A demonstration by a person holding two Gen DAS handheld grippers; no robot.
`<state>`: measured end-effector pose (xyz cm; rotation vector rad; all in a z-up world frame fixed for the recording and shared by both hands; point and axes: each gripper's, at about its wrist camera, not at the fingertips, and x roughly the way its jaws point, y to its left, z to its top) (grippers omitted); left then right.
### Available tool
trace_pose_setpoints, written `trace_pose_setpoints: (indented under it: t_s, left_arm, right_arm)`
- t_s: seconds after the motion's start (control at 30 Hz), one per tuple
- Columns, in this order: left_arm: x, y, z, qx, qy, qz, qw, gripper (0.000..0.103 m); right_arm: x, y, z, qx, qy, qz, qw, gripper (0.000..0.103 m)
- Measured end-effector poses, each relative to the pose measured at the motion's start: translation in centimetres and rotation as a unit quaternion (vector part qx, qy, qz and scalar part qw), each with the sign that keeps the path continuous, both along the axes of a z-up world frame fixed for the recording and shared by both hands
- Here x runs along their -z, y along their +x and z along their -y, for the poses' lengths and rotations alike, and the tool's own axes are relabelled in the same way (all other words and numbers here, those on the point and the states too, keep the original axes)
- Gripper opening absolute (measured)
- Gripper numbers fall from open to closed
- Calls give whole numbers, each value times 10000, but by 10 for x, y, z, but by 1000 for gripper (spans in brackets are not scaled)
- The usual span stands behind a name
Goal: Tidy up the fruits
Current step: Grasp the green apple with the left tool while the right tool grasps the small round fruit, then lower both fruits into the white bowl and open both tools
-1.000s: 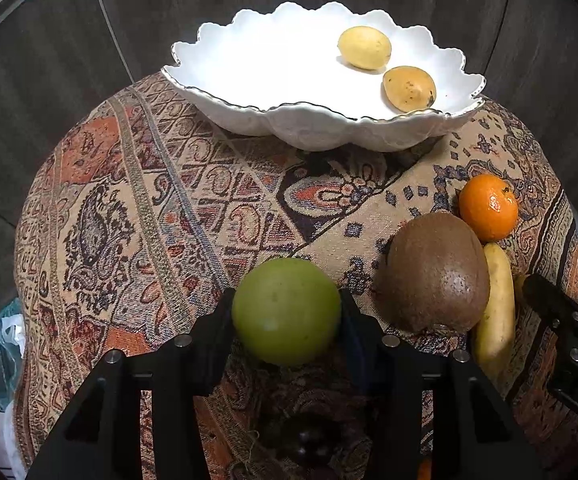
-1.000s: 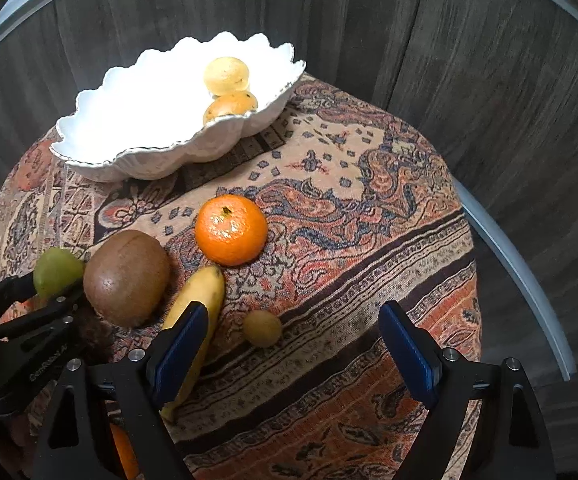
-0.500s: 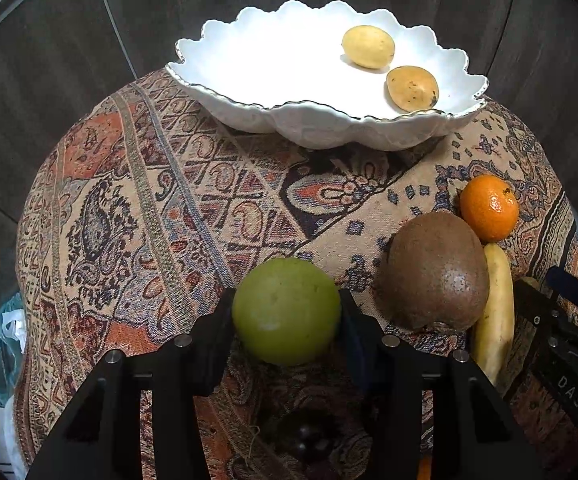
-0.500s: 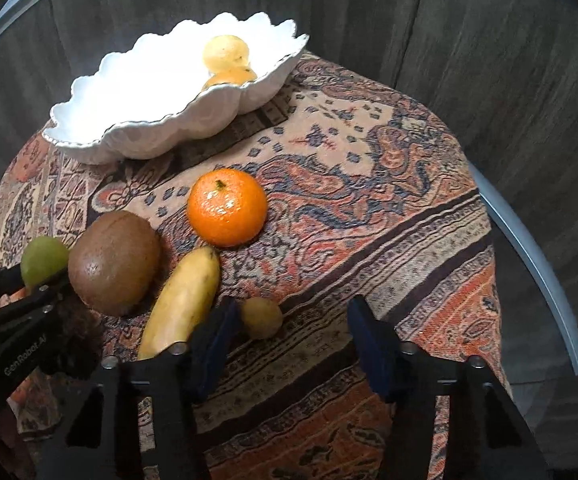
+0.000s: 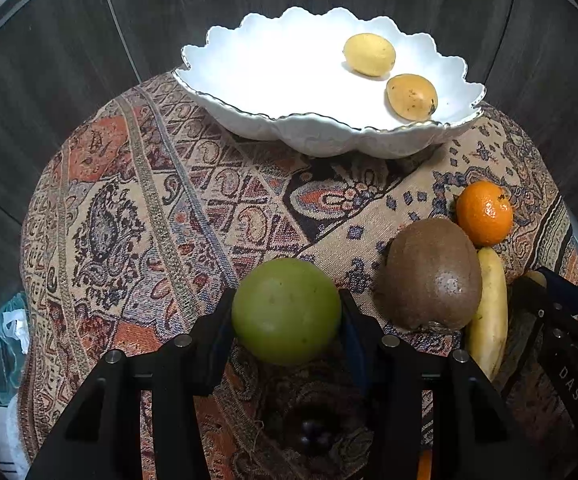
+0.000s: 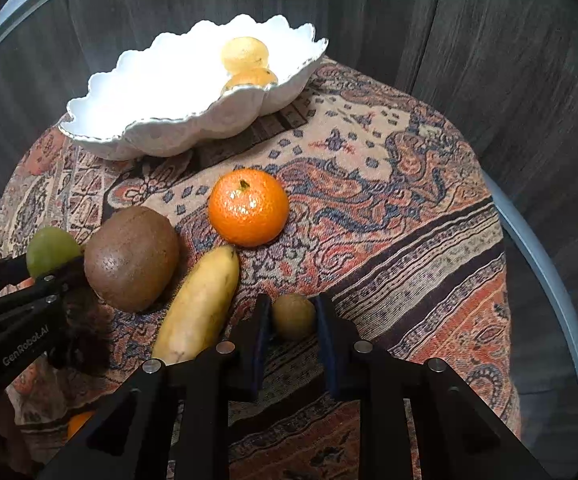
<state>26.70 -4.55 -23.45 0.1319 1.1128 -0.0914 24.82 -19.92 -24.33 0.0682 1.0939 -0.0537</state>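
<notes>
- Now the left tongs are gripping the green fruit, near the kiwi on the desk.
- Right tongs are closing around the small brown fruit (both pads look to be touching it), just right of the banana.
- Far off, the white bowl is holding two yellow fruits.
</notes>
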Motion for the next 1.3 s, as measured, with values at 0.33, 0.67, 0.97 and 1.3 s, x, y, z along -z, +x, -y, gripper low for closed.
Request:
trace_pose_setpoints:
  t_s: [0.33, 0.67, 0.97, 1.3]
  left_arm:
    - [-18, 3, -8, -23, -136, 168, 9998, 48]
    - [-51, 32, -15, -17, -283, 482, 9984, 48]
    - [-80, 77, -15, 124, -340, 687, 9970, 48]
    - [-80, 128, -7, 296, -382, 669, 9966, 48]
  right_arm:
    - [-26, 10, -2, 8, 73, 233, 9997, 24]
    - [-60, 40, -10, -82, 102, 633, 9979, 24]
    - [-91, 84, -15, -231, 14, 968, 9950, 24]
    - [-96, 133, -14, -289, 9, 1024, 9943, 24]
